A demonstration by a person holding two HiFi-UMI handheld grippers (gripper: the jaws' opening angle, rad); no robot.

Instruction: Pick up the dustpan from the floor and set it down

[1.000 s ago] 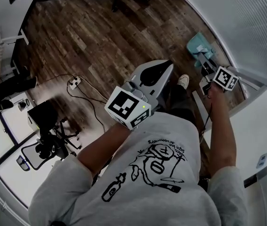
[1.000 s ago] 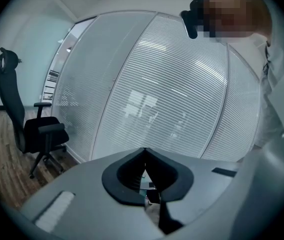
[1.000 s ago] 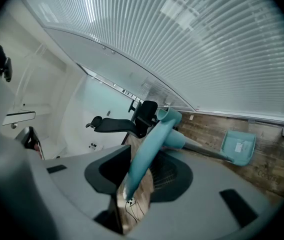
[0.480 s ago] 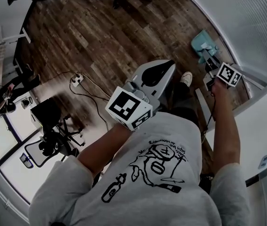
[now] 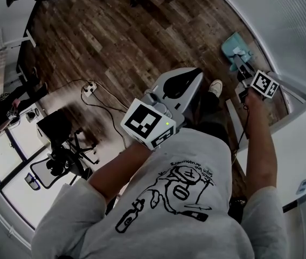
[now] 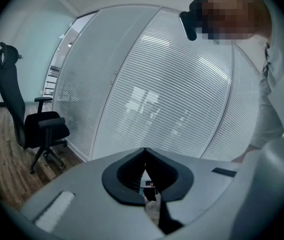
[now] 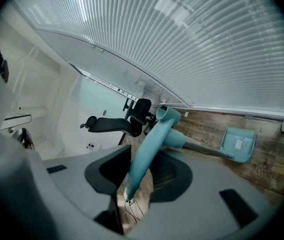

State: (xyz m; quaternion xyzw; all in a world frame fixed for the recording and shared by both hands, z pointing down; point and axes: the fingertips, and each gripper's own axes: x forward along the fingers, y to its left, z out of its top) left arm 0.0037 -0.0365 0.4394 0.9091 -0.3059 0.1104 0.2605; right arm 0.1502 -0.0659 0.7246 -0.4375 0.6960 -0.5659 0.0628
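We are clamping our right gripper point(image 7: 134, 181) on the tubular teal plastic handle point(image 7: 144, 154) of the dustpan point(image 5: 234, 46), its boxy scoop point(image 7: 238, 144) low by the plank floor point(image 5: 115, 42); our left gripper point(image 6: 145, 171) is hanging closed, empty.

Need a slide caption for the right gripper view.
Right tool clamped on the dustpan's teal handle, pan at the far end by the wood floor, blinds behind.

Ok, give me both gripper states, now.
Left gripper: shut, empty.
Right gripper: shut on the dustpan handle.
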